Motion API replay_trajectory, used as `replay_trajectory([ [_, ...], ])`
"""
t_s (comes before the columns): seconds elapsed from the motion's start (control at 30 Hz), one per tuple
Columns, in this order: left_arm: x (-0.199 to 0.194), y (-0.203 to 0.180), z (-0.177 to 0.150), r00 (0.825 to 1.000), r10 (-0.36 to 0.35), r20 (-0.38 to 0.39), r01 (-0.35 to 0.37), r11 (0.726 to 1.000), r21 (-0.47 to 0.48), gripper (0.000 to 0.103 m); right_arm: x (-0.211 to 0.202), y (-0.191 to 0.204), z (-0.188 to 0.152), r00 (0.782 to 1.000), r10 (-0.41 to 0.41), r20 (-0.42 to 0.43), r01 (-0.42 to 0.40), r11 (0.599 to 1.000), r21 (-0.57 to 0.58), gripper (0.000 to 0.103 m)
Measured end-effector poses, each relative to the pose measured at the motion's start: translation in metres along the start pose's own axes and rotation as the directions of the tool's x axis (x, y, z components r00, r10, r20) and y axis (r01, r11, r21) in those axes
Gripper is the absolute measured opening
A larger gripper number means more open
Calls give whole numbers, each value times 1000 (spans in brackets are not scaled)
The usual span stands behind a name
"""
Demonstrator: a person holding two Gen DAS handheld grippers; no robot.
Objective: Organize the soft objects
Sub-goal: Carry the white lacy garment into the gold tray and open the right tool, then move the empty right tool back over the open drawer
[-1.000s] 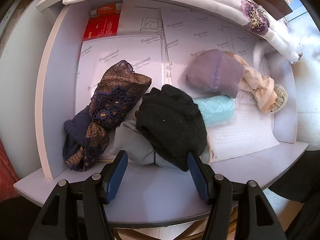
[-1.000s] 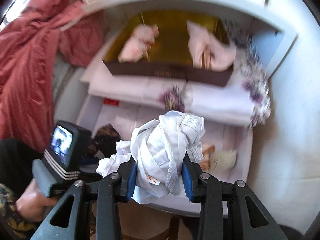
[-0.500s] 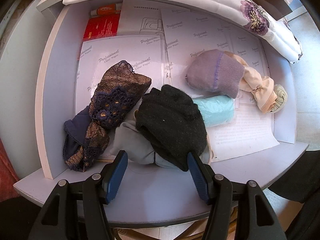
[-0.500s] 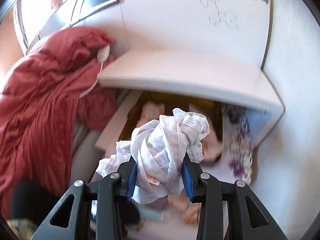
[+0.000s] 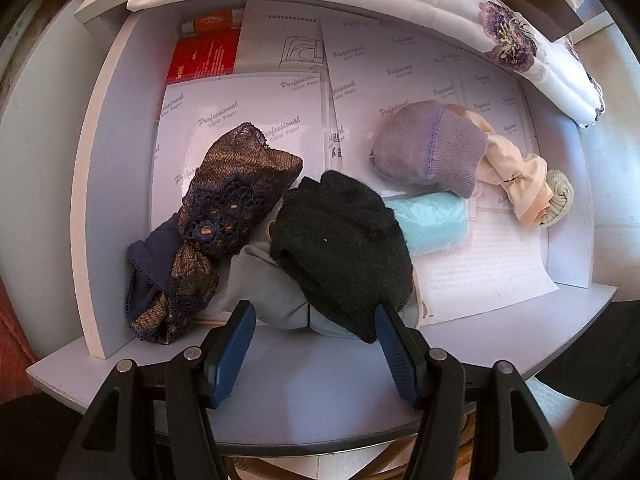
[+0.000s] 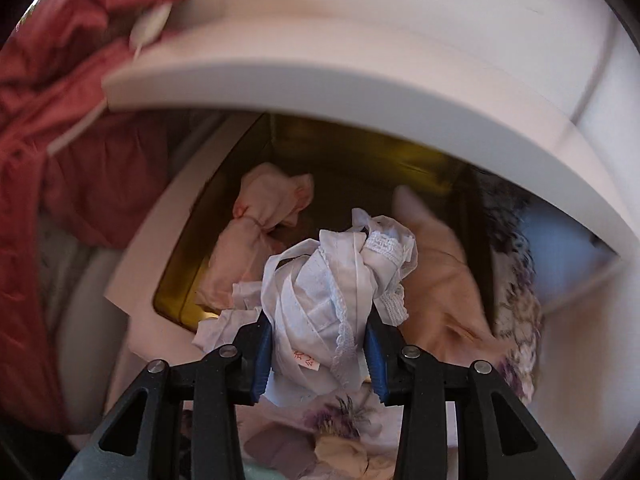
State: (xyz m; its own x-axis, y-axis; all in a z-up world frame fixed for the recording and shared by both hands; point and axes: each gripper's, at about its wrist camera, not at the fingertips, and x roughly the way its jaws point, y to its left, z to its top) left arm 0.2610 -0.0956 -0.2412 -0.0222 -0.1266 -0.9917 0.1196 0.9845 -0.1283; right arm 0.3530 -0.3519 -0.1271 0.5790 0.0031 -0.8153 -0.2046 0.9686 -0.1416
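1. White underwear (image 6: 332, 304), crumpled and lace-trimmed with a small pink tag, was clamped between the blue pads of the right gripper (image 6: 318, 344), bulging up past the fingertips.
2. Ahead of that gripper lay a gold-lined box (image 6: 224, 200), holding a knotted pink bundle (image 6: 260, 240) to the left of the white bunch and a peach cloth (image 6: 444, 280) to its right.
3. A white shelf (image 6: 360, 76) arched above the box; a red blanket (image 6: 48, 160) hung far to the gripper's left.
4. The left gripper (image 5: 316, 344) pointed down into a pale drawer (image 5: 116, 200), its jaws standing apart and gripping nothing.
5. Between and just beyond its fingertips sat a black knit roll (image 5: 344, 248) over a grey cloth (image 5: 264, 288).
6. Left of these lay a navy and gold lace piece (image 5: 224, 200).
7. Farther ahead to the right were a mint roll (image 5: 432, 220), a purple sock ball (image 5: 428, 148), a beige tied stocking (image 5: 516, 172) and a small cream roll (image 5: 560, 190).
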Motion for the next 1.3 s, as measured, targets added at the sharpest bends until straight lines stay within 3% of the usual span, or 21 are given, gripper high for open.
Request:
replay_trajectory([
  [0.17,-2,-2,1,1000,2,1,-2,1000,-4,63,26,30,24,995,-98,26,101,978,-184,40],
  [0.43,0,-4,0,1000,12,1,-12,1000,-5,63,60,49,34,965,-251,76,262,904,-338,45],
  [0.5,1,-4,0,1000,15,1,-15,1000,-6,64,60,46,32,962,-258,86,272,905,-328,50],
  [0.63,2,-6,0,1000,18,3,-18,1000,-6,64,53,39,30,967,-238,87,254,922,-293,73],
  [0.77,2,-5,-1,1000,20,6,-20,1000,-5,64,48,33,21,970,-230,82,244,929,-279,78],
  [1.07,1,-5,-2,1000,18,15,-18,1000,-3,64,28,17,-2,973,-222,61,230,945,-231,79],
  [1.3,1,-4,-3,1000,15,18,-15,1000,-1,64,-4,12,-16,975,-201,93,215,958,-189,80],
])
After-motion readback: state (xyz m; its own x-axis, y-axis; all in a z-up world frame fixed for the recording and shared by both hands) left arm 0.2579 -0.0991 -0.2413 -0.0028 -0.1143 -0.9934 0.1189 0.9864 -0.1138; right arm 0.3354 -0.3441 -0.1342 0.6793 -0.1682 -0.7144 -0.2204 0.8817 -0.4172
